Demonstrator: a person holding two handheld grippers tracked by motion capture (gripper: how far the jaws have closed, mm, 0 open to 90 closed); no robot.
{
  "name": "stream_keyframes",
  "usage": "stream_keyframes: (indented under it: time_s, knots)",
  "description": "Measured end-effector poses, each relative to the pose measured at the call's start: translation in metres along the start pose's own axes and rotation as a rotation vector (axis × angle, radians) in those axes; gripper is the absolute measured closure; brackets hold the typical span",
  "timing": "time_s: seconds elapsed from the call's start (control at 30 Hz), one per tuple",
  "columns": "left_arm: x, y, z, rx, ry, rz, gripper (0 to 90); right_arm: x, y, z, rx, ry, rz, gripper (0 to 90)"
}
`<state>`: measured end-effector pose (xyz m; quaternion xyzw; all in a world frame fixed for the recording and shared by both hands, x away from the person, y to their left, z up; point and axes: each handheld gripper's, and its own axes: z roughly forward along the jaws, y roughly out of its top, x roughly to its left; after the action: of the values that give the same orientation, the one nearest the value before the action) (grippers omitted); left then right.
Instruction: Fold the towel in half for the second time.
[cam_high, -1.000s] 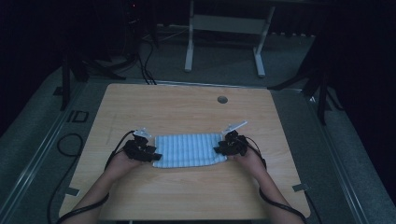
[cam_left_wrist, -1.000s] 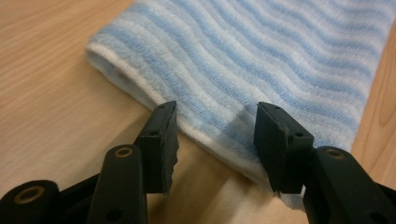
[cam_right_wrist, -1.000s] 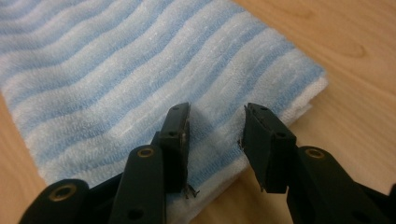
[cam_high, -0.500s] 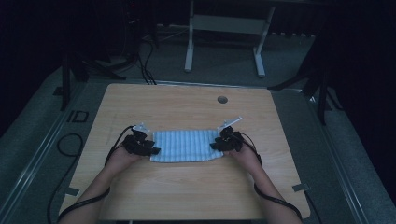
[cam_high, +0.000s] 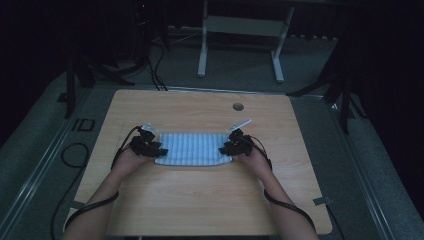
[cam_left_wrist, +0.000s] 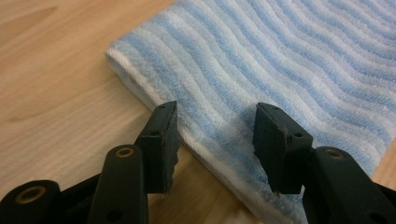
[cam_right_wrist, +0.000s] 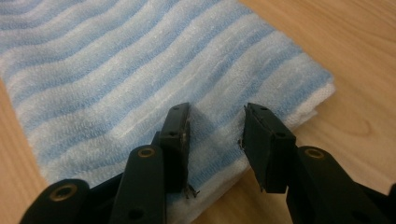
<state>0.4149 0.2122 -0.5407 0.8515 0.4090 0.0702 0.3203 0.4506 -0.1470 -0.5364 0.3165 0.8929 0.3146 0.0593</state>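
From above, your folded blue-striped towel (cam_high: 192, 149) lies flat mid-table (cam_high: 200, 200), your left gripper (cam_high: 150, 146) at its left end and your right gripper (cam_high: 234, 145) at its right end. In your left gripper view, the jaws stand apart over the towel's (cam_left_wrist: 280, 70) edge. In your right gripper view, the jaws gape likewise above its (cam_right_wrist: 116, 70) edge, gripping nothing.

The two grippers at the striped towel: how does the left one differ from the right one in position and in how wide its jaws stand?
The left gripper sits at the towel's left end, the right gripper at its right end. In its own view, the left gripper has jaws spread somewhat wider than those of the right gripper. Both are open, with jaws over the towel's edge near a corner, gripping nothing, above the wooden table.
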Motion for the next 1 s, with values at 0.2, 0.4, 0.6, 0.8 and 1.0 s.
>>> stream_keyframes:
  time_s: [0.2, 0.4, 0.6, 0.8, 1.0]
  knots:
    - [0.003, 0.001, 0.001, -0.004, 0.01, -0.012, 49.8, -0.008, 0.01, 0.006, 0.011, 0.0, 0.002, 60.9]
    - [0.002, 0.003, -0.002, -0.017, 0.008, -0.019, 48.9, -0.013, 0.014, 0.007, 0.009, 0.038, 0.012, 52.5]
    - [0.001, 0.002, -0.011, -0.058, -0.025, -0.036, 43.6, -0.006, 0.011, -0.002, -0.02, 0.05, -0.018, 39.7]
    - [-0.006, -0.001, -0.02, -0.093, -0.065, -0.034, 27.9, -0.001, 0.006, -0.018, -0.065, 0.071, -0.058, 21.2]
    - [-0.01, -0.01, -0.024, -0.123, -0.067, -0.035, 13.1, 0.002, -0.001, -0.029, -0.09, 0.074, -0.089, 16.2]
